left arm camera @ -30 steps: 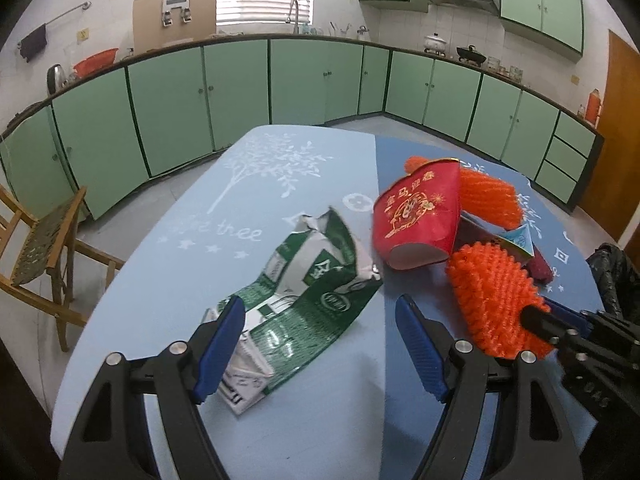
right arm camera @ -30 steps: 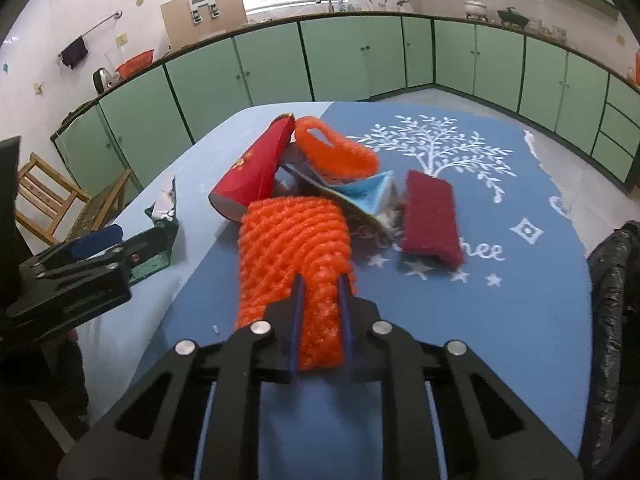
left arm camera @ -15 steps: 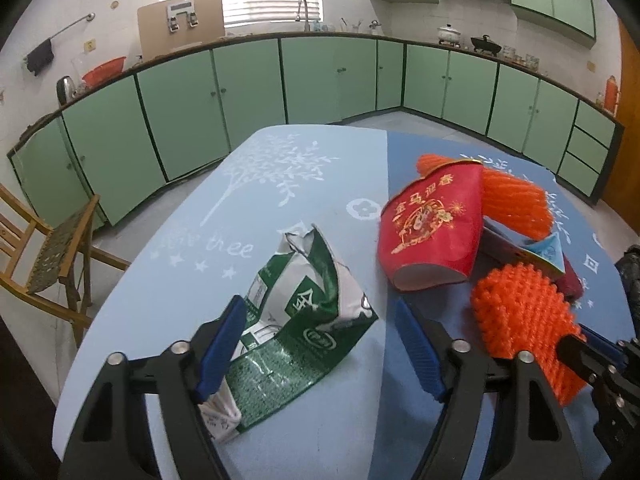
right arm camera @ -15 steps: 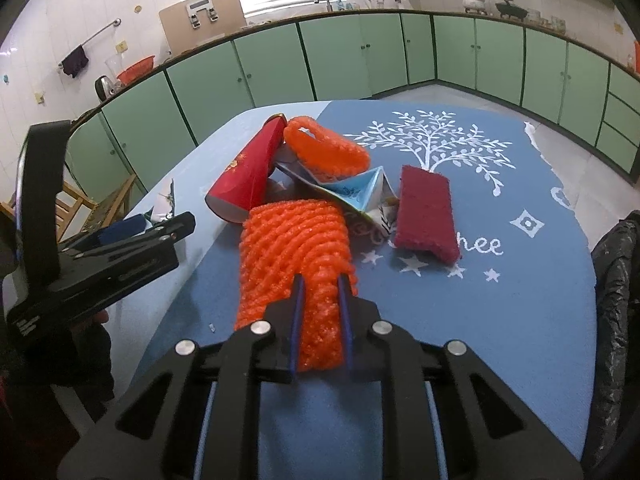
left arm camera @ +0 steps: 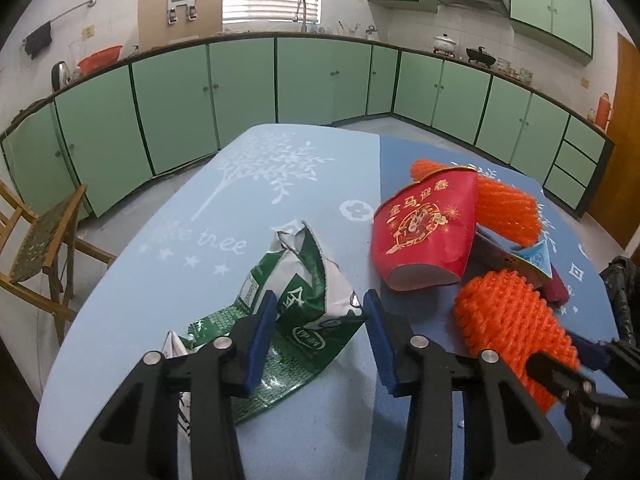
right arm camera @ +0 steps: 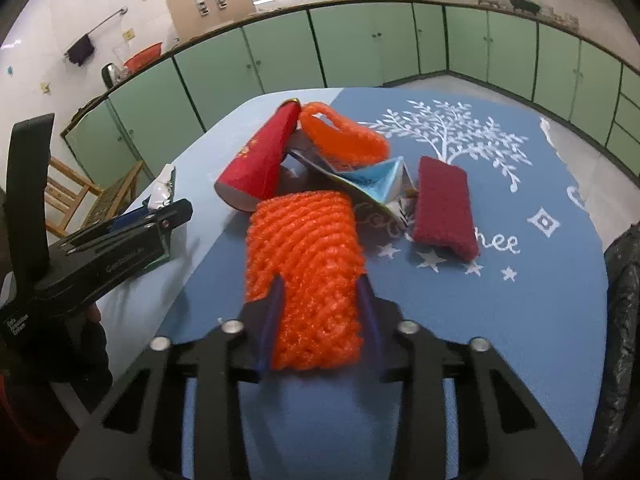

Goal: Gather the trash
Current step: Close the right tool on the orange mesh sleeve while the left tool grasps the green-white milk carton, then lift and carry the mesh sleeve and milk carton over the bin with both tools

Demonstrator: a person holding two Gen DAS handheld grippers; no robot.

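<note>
L tongs (left arm camera: 320, 322) narrowed since 0.5 s ago, blue pads now flanking crumpled green-white foil carton (left arm camera: 296, 300), lower centre of blue worktop (left arm camera: 192, 264) | R tongs (right arm camera: 320, 304) loosened, part-open round orange foam net sleeve (right arm camera: 308, 256) | grab imminent

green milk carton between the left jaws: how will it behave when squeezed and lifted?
The green milk carton is already torn open and flattened, so it probably folds further under the left gripper rather than resisting. It looks empty, so likely light. Its glossy film may slip, and the loose torn flaps will probably dangle.
</note>
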